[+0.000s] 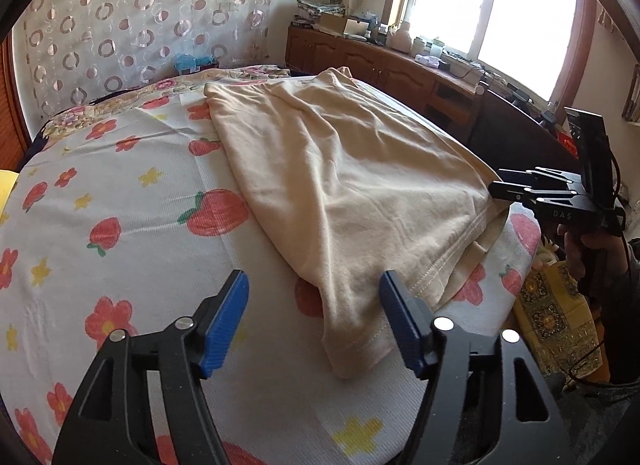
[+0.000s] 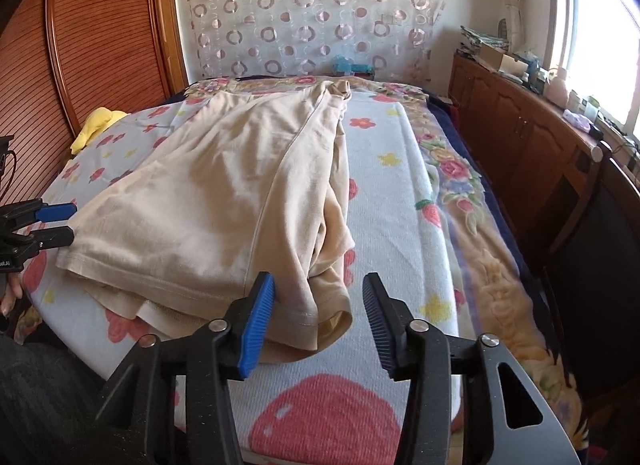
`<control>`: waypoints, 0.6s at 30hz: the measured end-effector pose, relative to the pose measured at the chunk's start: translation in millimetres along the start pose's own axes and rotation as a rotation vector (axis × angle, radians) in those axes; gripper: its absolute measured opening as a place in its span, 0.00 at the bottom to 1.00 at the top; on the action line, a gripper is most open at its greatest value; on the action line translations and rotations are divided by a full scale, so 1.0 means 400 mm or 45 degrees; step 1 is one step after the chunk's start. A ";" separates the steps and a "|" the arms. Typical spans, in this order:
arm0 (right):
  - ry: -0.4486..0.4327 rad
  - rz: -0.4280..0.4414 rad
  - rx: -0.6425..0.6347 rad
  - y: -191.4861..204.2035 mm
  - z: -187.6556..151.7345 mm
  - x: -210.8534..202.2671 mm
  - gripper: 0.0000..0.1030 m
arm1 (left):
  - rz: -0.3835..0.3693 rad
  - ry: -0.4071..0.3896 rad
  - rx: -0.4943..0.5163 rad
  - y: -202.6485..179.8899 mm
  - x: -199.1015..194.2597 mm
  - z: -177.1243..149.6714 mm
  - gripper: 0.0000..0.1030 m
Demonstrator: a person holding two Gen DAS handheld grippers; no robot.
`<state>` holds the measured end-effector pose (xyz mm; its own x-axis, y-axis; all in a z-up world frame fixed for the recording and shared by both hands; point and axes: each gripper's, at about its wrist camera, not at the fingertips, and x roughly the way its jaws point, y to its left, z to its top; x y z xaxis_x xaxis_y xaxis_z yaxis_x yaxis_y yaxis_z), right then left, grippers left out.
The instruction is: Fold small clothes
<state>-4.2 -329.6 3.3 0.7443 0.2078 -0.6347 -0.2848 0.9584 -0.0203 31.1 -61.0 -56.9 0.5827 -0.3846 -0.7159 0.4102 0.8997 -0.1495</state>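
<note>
A beige garment (image 1: 332,169) lies on the bed, folded lengthwise into a long strip; it also shows in the right wrist view (image 2: 224,201). My left gripper (image 1: 314,325) is open, its blue pads either side of the garment's near hem corner, just above it. My right gripper (image 2: 318,321) is open around the other near corner of the hem. In the left wrist view the right gripper (image 1: 508,185) sits at the garment's right edge. In the right wrist view the left gripper (image 2: 64,221) sits at the garment's left edge.
The bed has a white strawberry-and-flower blanket (image 1: 120,193). A wooden sideboard (image 2: 520,125) with clutter runs under the window on the right. A wooden panel (image 2: 100,37) stands on the left, with a yellow cloth (image 2: 98,123) beside it. A patterned curtain (image 2: 312,5) hangs behind.
</note>
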 end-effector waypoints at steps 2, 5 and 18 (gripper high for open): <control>0.022 0.016 0.008 -0.003 -0.007 0.015 0.48 | 0.004 0.014 -0.004 0.003 0.009 0.000 0.69; 0.059 0.038 0.024 -0.008 -0.016 0.031 0.48 | 0.001 0.038 -0.017 0.009 0.022 -0.004 0.69; 0.046 0.093 -0.019 -0.005 -0.012 0.030 0.37 | -0.006 0.056 -0.025 0.008 0.039 -0.008 0.69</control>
<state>2.3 -329.8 -7.8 0.6992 0.2695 -0.6622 -0.3467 0.9378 0.0155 39.1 -63.5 -70.6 0.5493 -0.3800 -0.7442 0.3986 0.9019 -0.1663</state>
